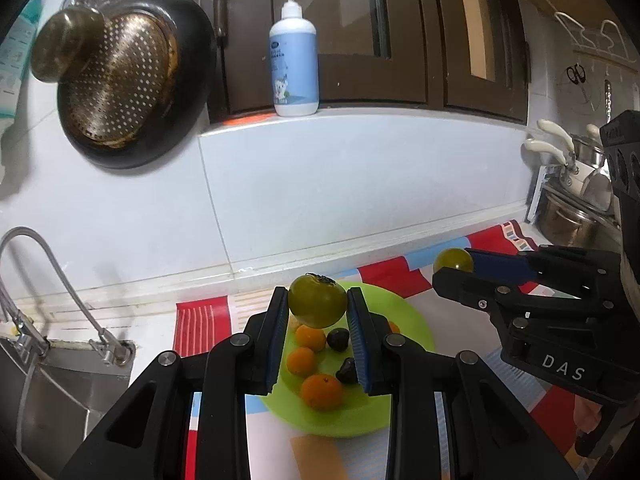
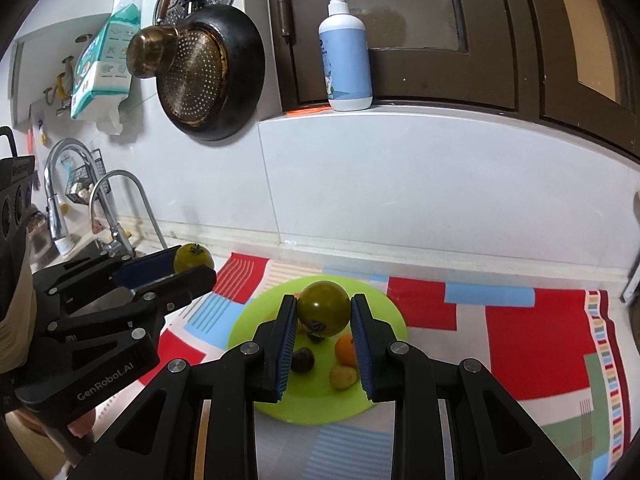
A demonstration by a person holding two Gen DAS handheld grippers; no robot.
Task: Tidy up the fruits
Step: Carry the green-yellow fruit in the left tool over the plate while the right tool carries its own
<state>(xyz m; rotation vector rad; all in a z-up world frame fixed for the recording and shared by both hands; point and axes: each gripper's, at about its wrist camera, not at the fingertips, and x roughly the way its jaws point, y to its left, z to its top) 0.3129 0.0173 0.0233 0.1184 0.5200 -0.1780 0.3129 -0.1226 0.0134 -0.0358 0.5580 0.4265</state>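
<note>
With both fruits already clamped, notes run big to small:
surface (image 2: 520, 340): I see it covered w/ a flat mat of red, blue & white blocks; smooth, looks wipeable.
plate (image 1: 404, 320): lime green, round, shallow, prob. plastic; lies on the mat under both grippers.
left gripper (image 1: 318, 306): blue ribbed pads clamped on a green tomato (image 1: 318, 300), calyx up, held above the plate's far side.
right gripper (image 2: 324, 310): pads pressed on a second green tomato (image 2: 324, 308), calyx turned down, also above the plate.
step in hand: I judge I'm carrying both away from the plate to sort them. Keep squeeze steady, no harder; skins are glossy, round & firm-looking, so they could roll in the pads. Keep wrists level & grippers apart so the fruits don't knock.
oranges (image 1: 321, 392): three small ones in the left wrist view, dimpled matte peel, resting in the plate.
dark fruits (image 1: 338, 338): two, wrinkled, near-black; kind unclear.
yellow fruit (image 2: 343, 376): small, smooth, beside an orange.
</note>
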